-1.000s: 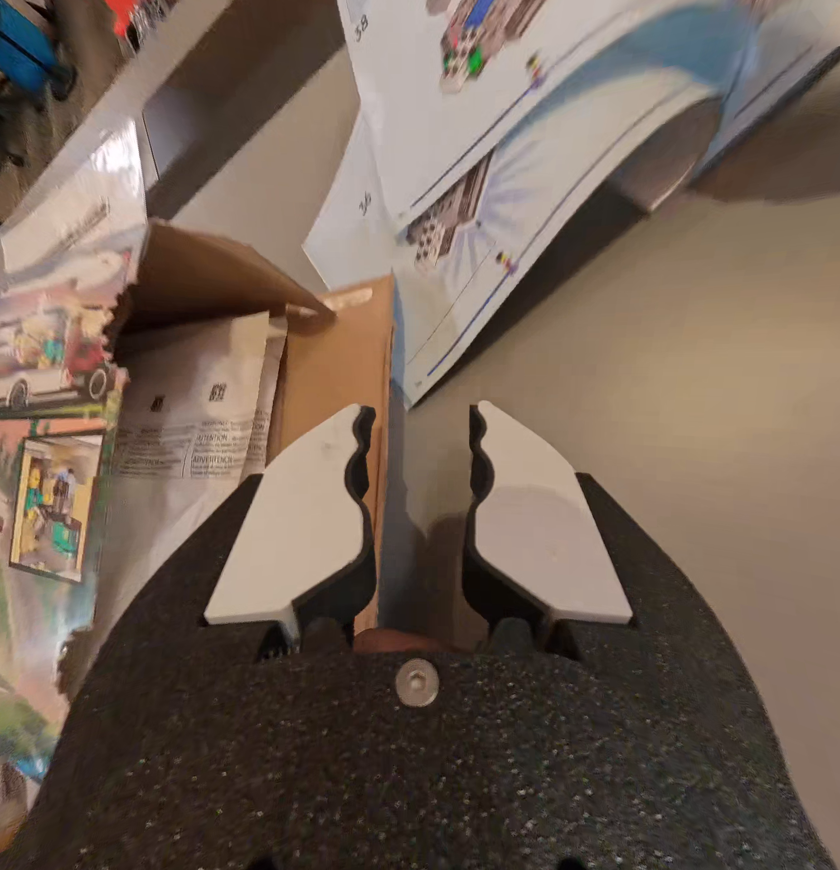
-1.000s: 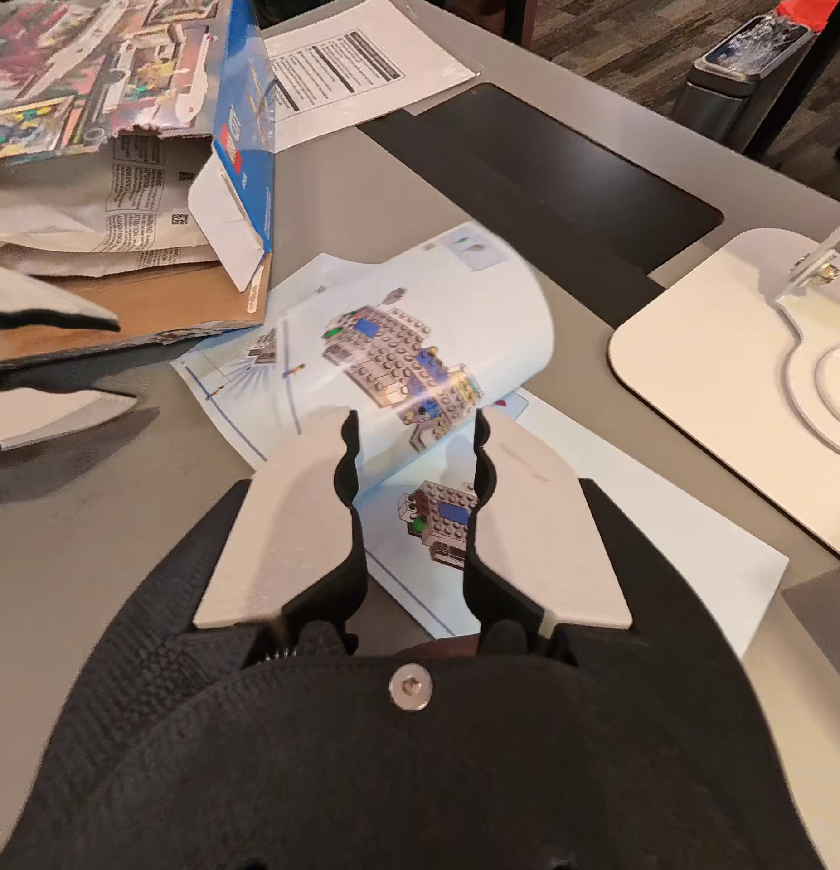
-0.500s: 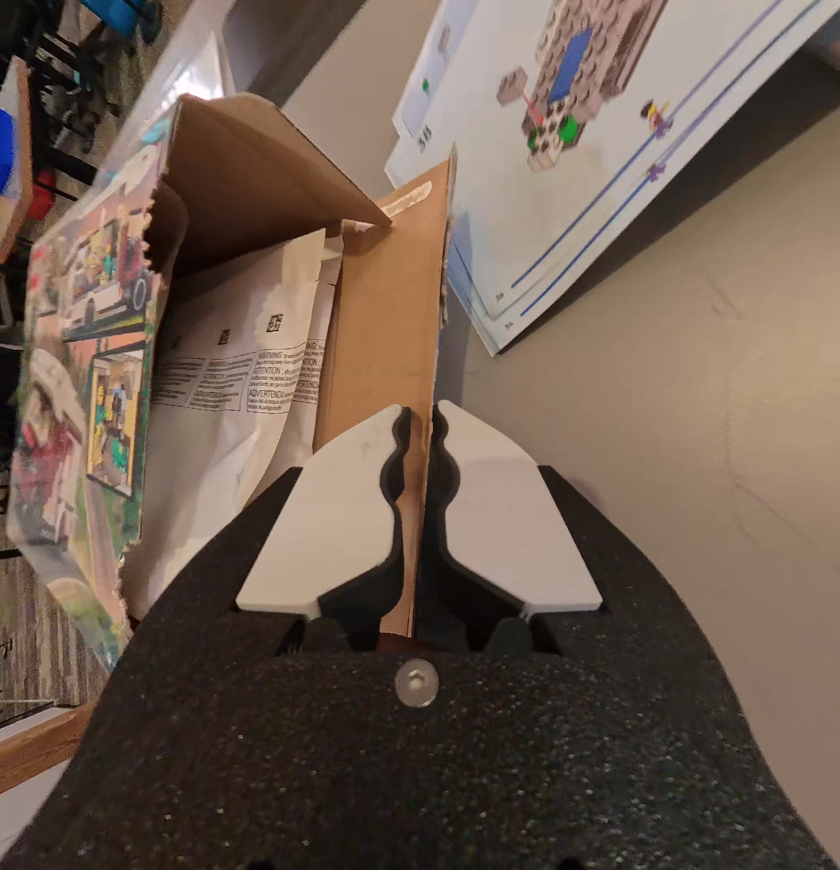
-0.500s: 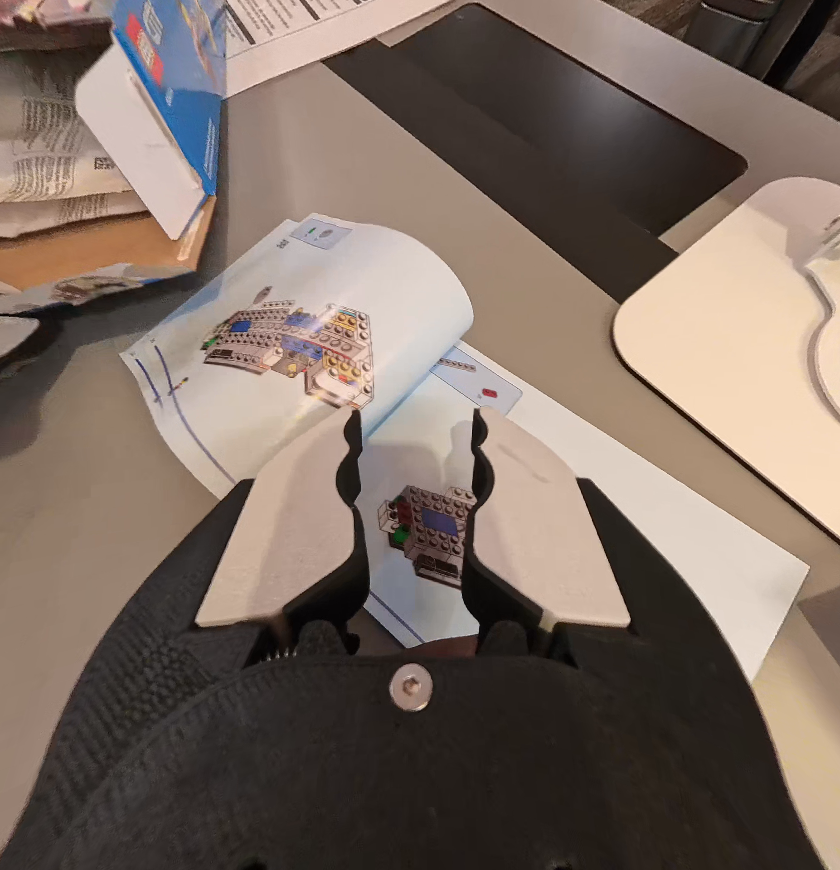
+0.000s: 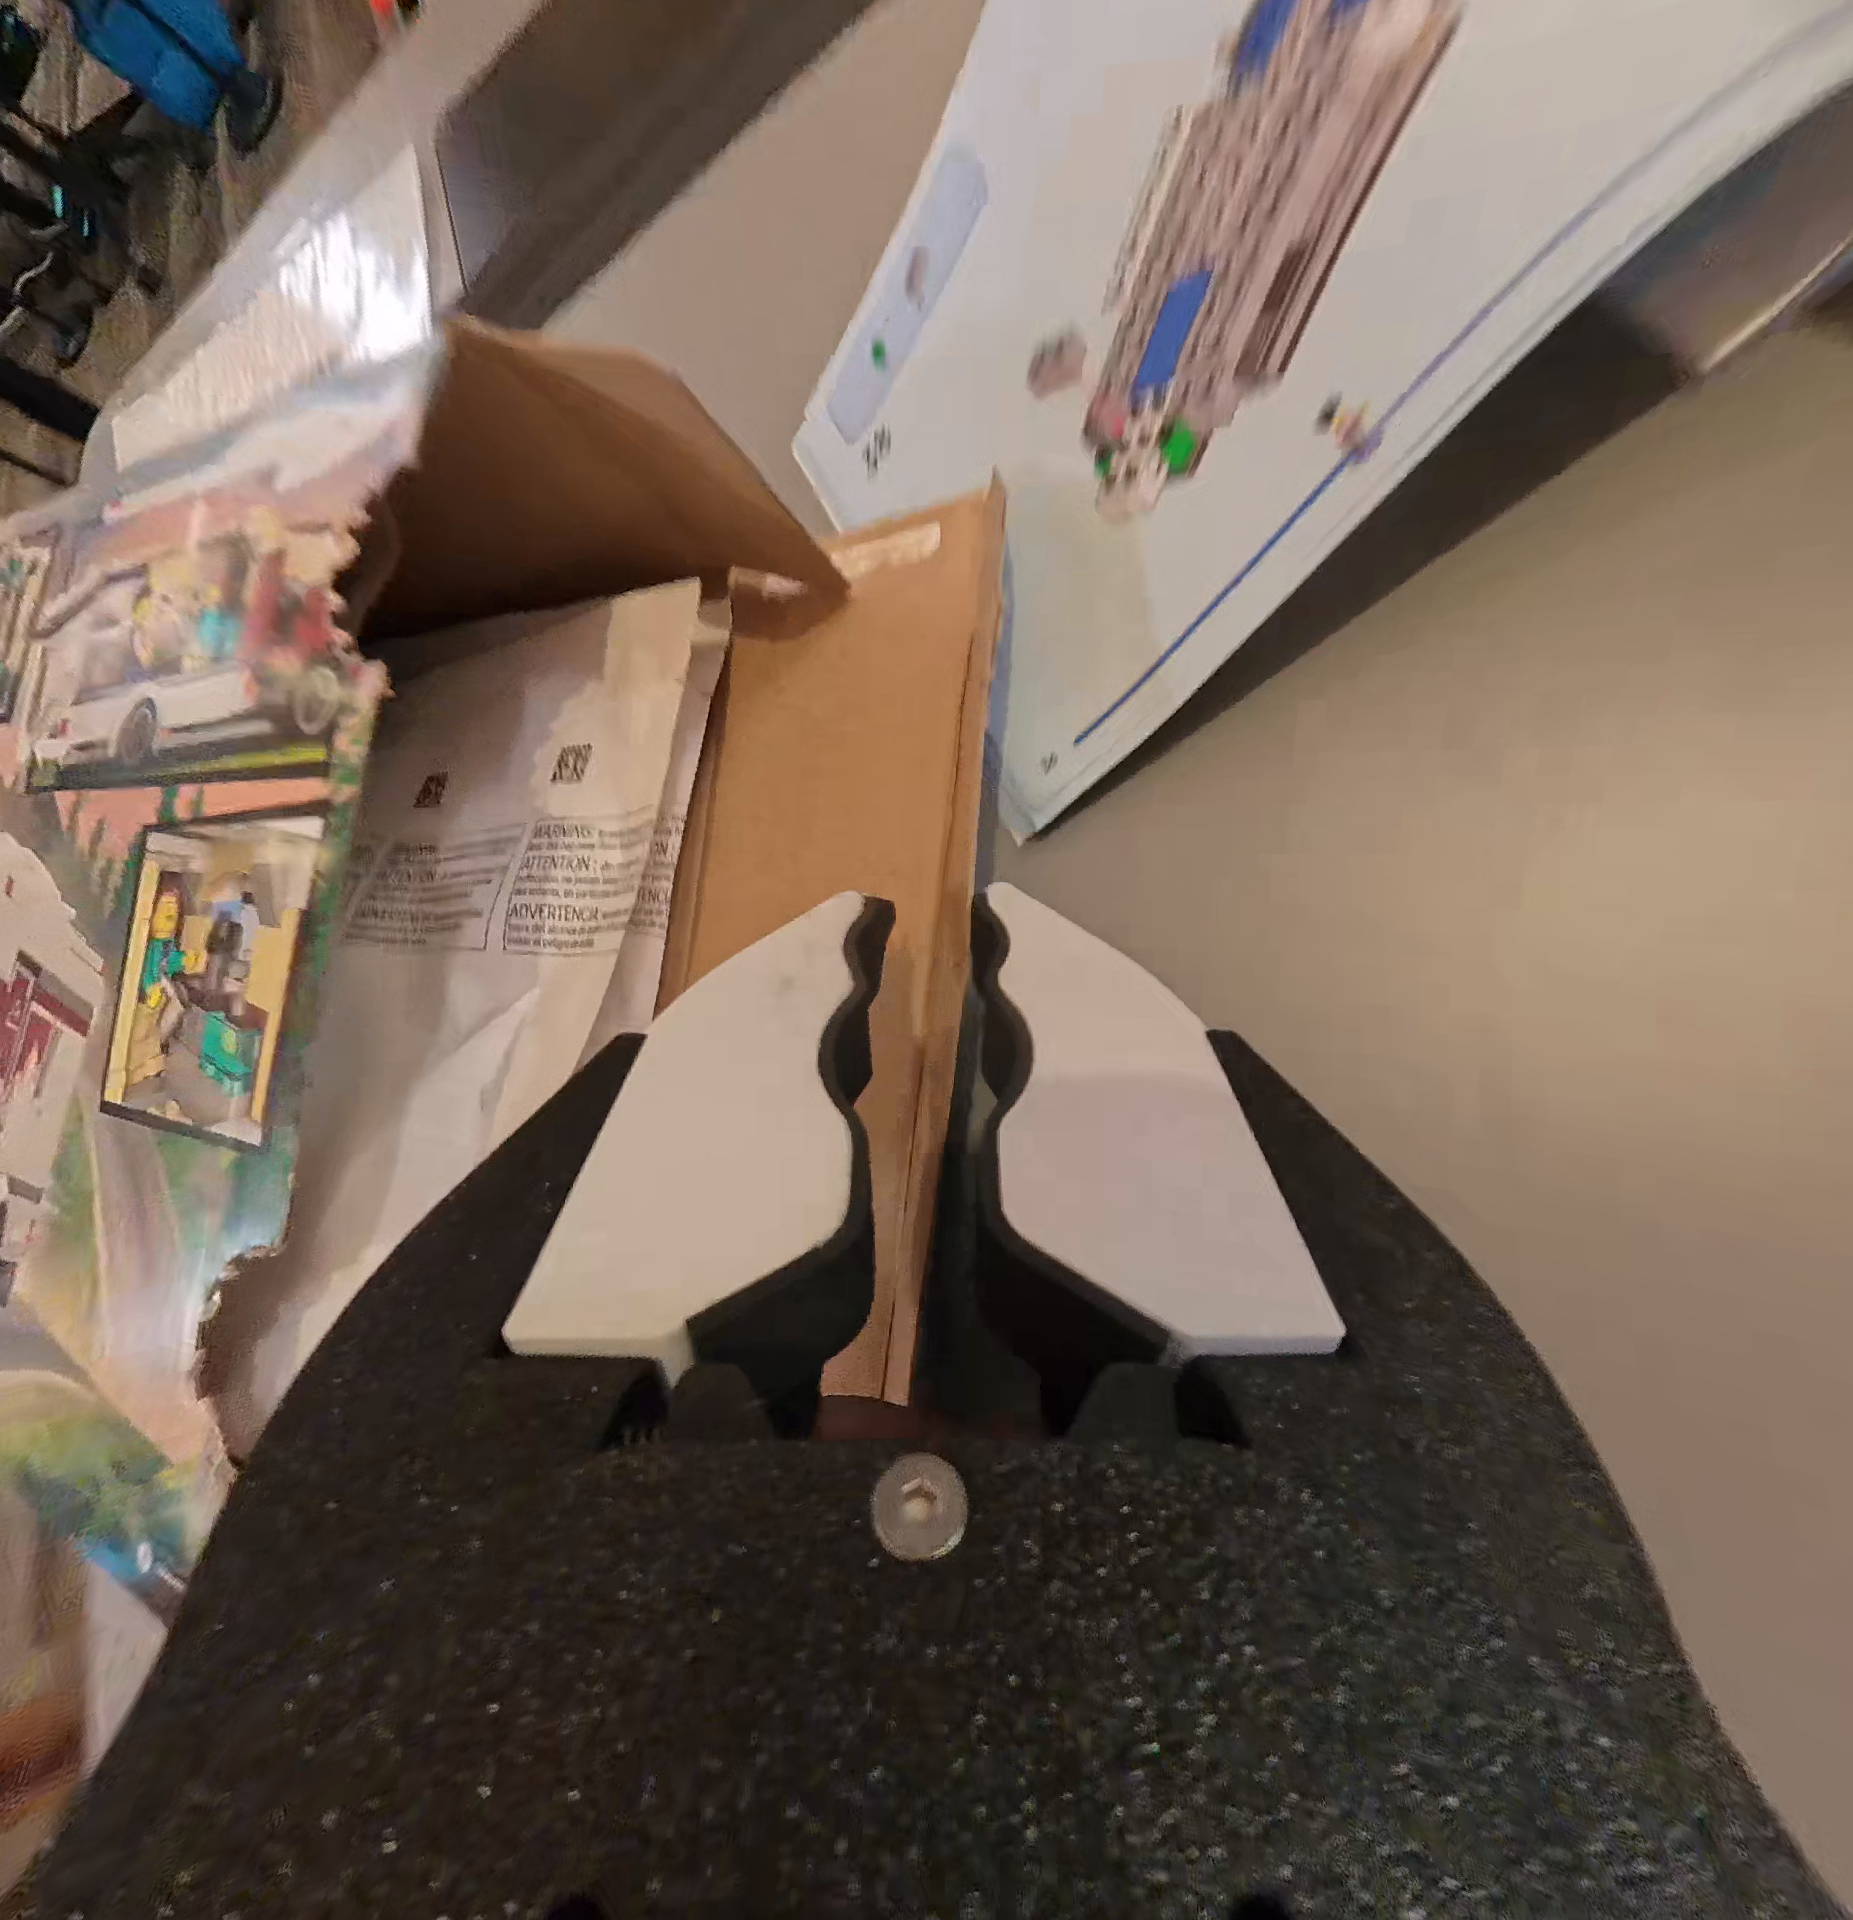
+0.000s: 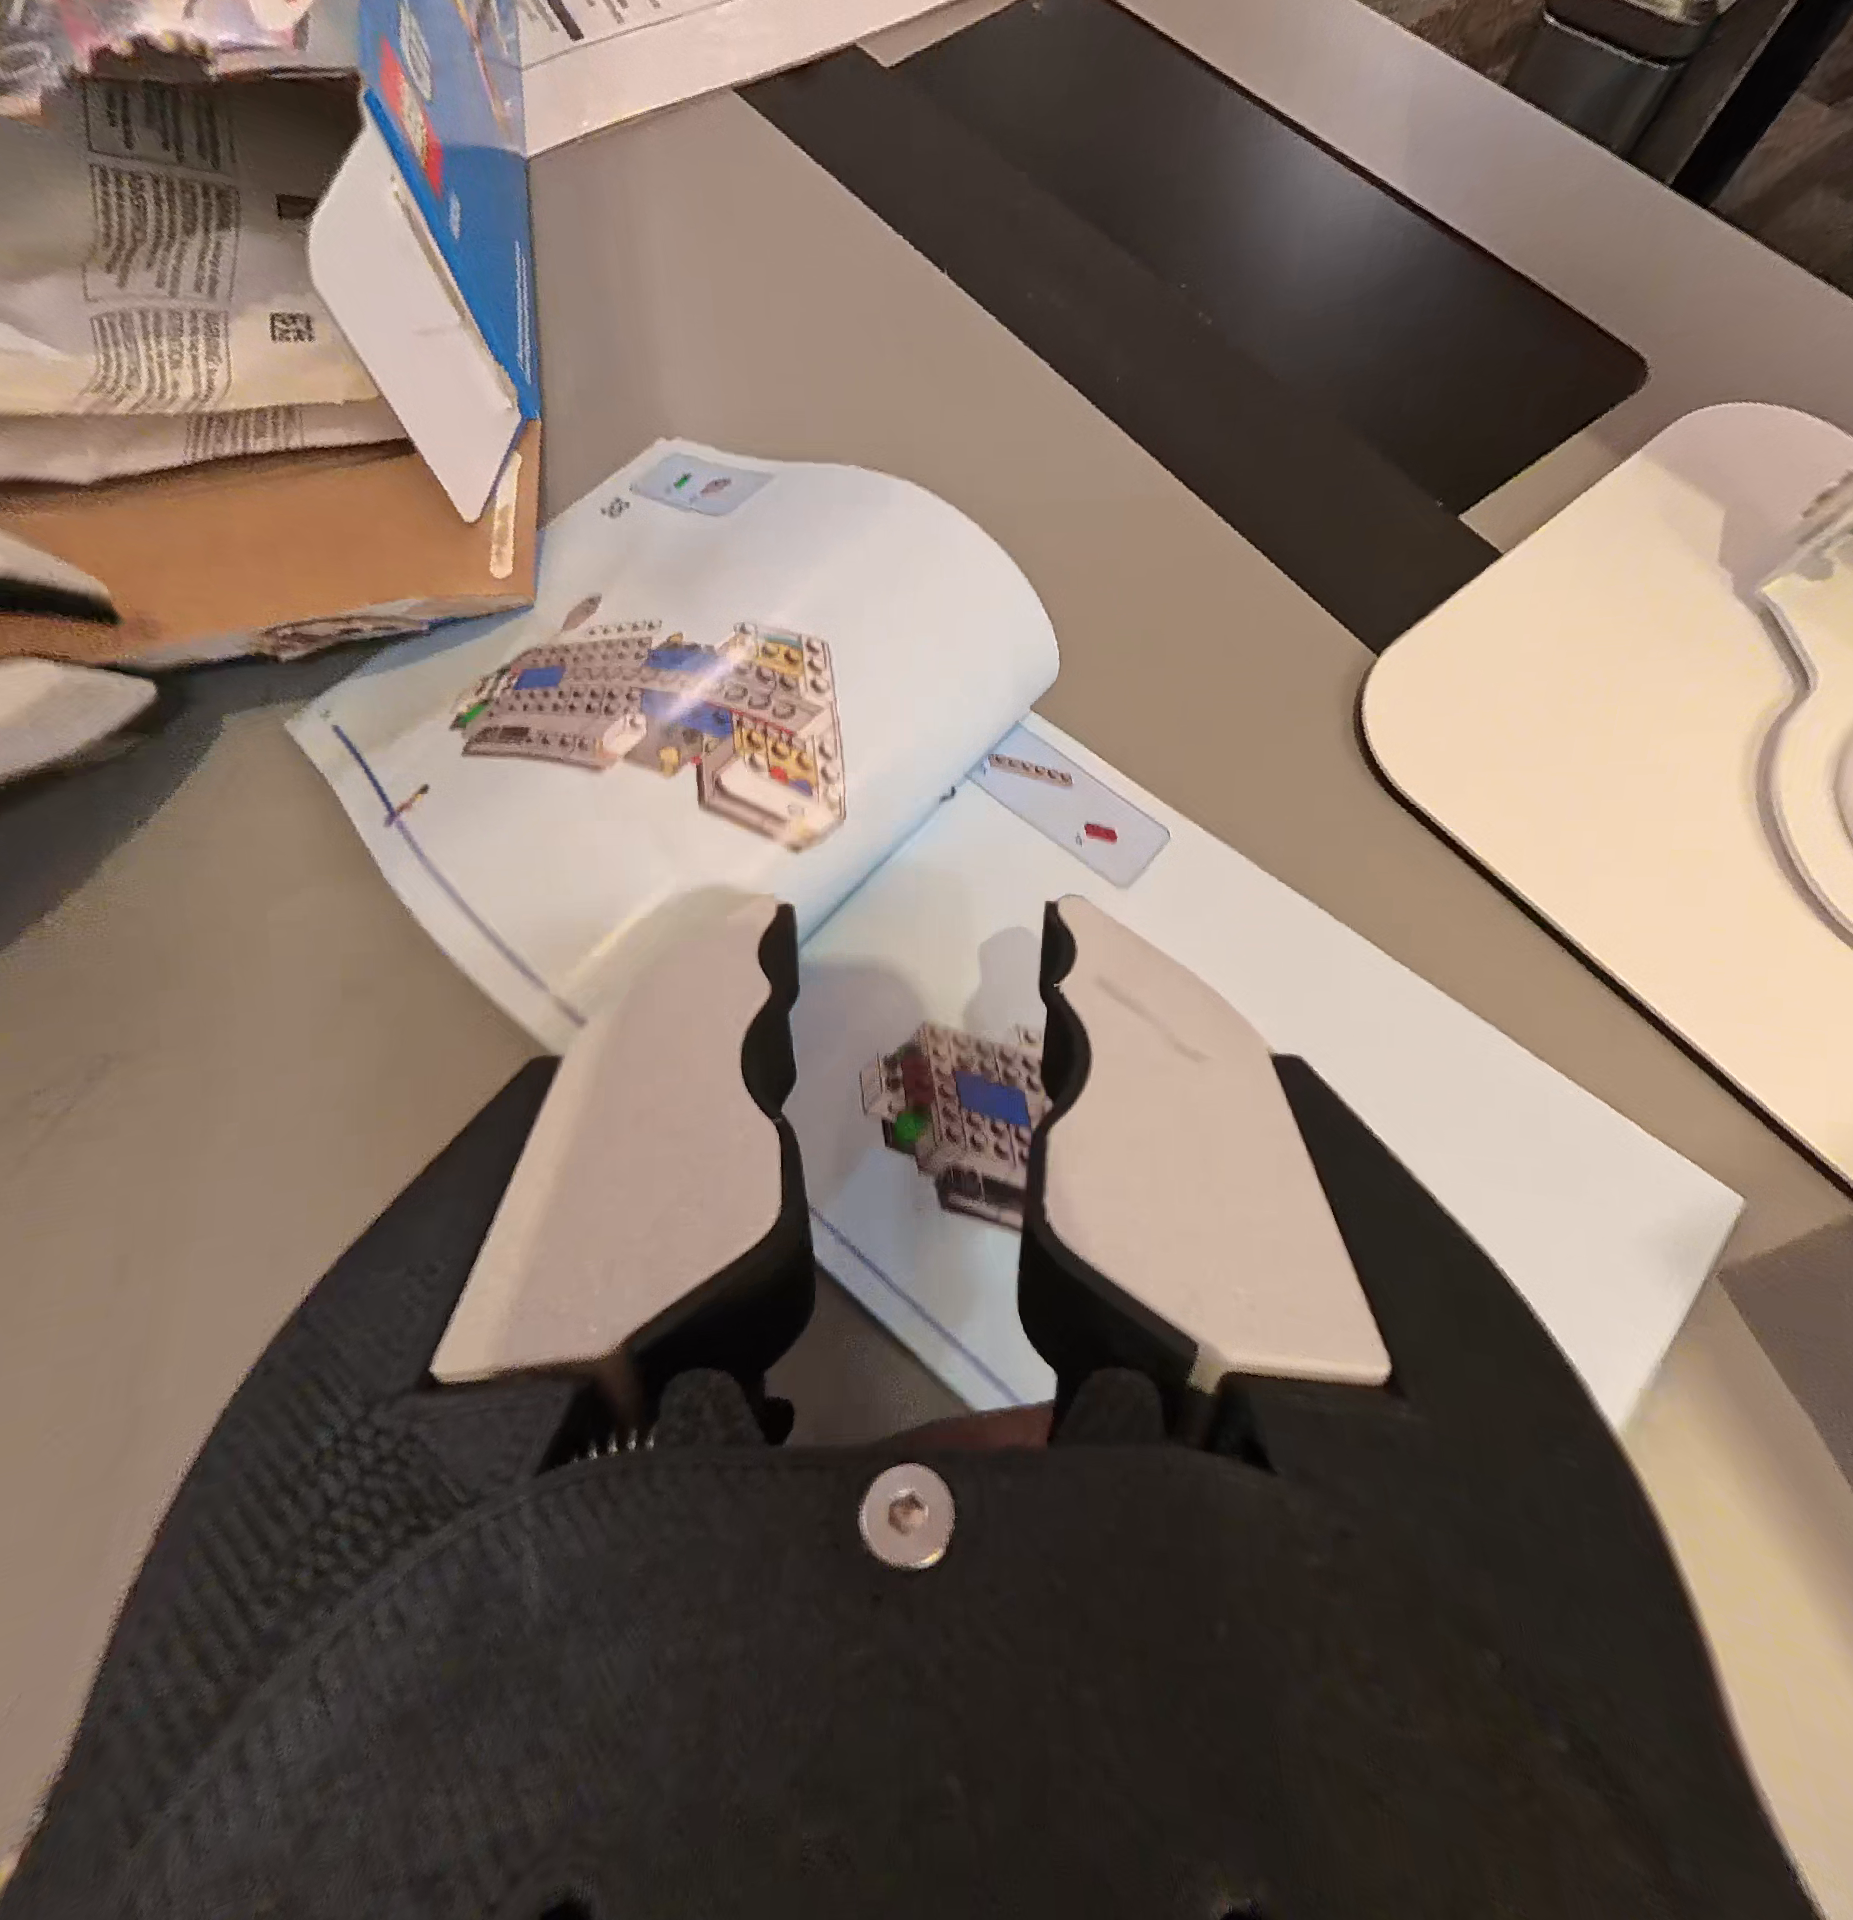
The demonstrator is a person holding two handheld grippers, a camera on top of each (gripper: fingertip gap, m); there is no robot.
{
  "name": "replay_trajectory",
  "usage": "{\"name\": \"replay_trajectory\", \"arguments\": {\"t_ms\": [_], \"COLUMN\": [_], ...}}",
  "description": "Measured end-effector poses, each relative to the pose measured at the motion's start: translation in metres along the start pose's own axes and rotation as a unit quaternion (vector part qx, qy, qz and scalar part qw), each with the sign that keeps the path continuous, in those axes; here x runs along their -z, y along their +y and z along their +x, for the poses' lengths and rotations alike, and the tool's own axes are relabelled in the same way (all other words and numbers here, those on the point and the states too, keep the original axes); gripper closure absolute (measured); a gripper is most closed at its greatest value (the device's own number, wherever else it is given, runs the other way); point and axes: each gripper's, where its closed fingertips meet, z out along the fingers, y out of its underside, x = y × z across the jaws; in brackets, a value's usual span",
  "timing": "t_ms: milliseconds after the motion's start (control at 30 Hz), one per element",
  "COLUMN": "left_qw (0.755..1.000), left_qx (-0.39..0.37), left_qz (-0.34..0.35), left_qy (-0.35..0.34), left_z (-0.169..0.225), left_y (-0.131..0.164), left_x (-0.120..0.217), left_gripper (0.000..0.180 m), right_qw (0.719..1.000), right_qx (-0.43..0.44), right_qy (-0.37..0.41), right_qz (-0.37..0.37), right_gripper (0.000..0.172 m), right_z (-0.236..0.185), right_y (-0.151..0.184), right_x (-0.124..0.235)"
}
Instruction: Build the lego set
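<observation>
My left gripper is open, with the brown cardboard flap of a torn toy box standing edge-on between its pads. The right pad lies close against the flap and the left pad stands a little off it. White paper bags lie inside the box. My right gripper is open and empty. It hovers over the right page of an open building-instruction booklet, whose left page curls up. The left gripper also shows at the far left edge of the right wrist view, at the box flap.
The grey table holds a black mat at the back, a white rounded board at the right and a printed sheet at the far edge. The booklet lies just beyond the box.
My left gripper closed on the cardboard flap half a second ago, and its pads have now parted a little around it. The right gripper stayed open and drifted over the booklet, whose curled page settled lower.
</observation>
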Motion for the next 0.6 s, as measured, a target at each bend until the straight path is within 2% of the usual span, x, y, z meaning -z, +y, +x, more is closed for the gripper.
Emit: {"name": "replay_trajectory", "arguments": {"t_ms": [167, 333, 500, 600], "left_qw": [0.987, 0.962, 0.935, 0.939], "left_qx": [0.044, 0.063, 0.052, 0.044], "left_qz": [0.132, 0.213, 0.258, 0.231], "left_qy": [0.082, 0.16, 0.239, 0.251], "left_z": [0.014, 0.04, 0.086, 0.106], "left_y": [-0.041, -0.065, -0.08, -0.079], "left_x": [0.026, 0.04, 0.047, 0.037], "left_gripper": [0.16, 0.153, 0.145, 0.139], "right_qw": [1.0, 0.998, 0.995, 0.994], "right_qx": [0.021, 0.043, 0.065, 0.062], "right_qy": [-0.001, -0.036, -0.07, -0.085], "right_qz": [-0.006, -0.002, 0.007, 0.009], "right_gripper": [0.126, 0.127, 0.129, 0.13], "right_z": [-0.009, -0.041, -0.072, -0.08], "right_y": [0.027, 0.069, 0.115, 0.143], "right_x": [0.04, 0.09, 0.136, 0.155]}}
